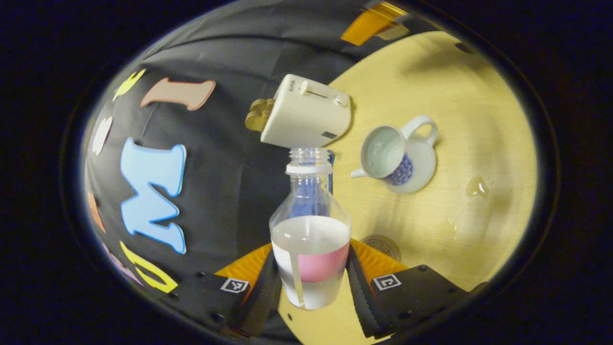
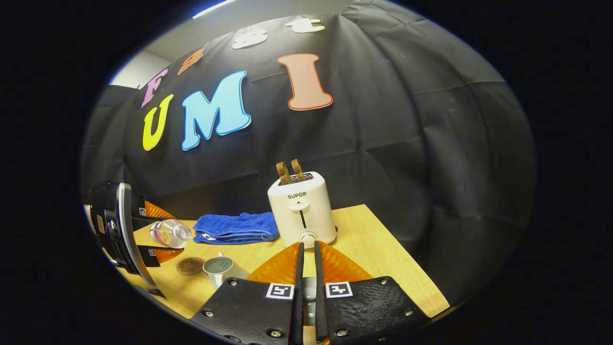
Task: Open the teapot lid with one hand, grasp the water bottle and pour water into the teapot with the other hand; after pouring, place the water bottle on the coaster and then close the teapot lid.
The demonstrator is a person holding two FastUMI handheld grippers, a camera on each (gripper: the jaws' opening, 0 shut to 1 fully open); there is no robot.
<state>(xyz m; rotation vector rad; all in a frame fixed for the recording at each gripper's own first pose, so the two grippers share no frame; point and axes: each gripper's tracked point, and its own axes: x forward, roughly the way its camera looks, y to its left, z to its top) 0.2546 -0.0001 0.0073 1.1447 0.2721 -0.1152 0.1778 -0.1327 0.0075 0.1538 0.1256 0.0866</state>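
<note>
My left gripper (image 1: 313, 282) is shut on the clear water bottle (image 1: 310, 239), whose fingers press its pink-labelled body. The bottle has no cap, holds water and lies tilted toward its side. In the right gripper view the same bottle (image 2: 170, 233) hangs over the table, left of and above the teapot (image 2: 220, 268). The white teapot (image 1: 397, 153) with a blue pattern stands open, water inside. A round brown coaster (image 1: 380, 245) lies near it. My right gripper (image 2: 308, 254) is raised above the table, its fingers almost together on a pale piece, the teapot lid (image 2: 309, 290).
A white toaster (image 2: 301, 211) with toast in its slots stands at the back of the wooden table (image 1: 431, 86). A folded blue towel (image 2: 237, 227) lies left of it. Small water puddles (image 1: 477, 187) sit on the table beside the teapot.
</note>
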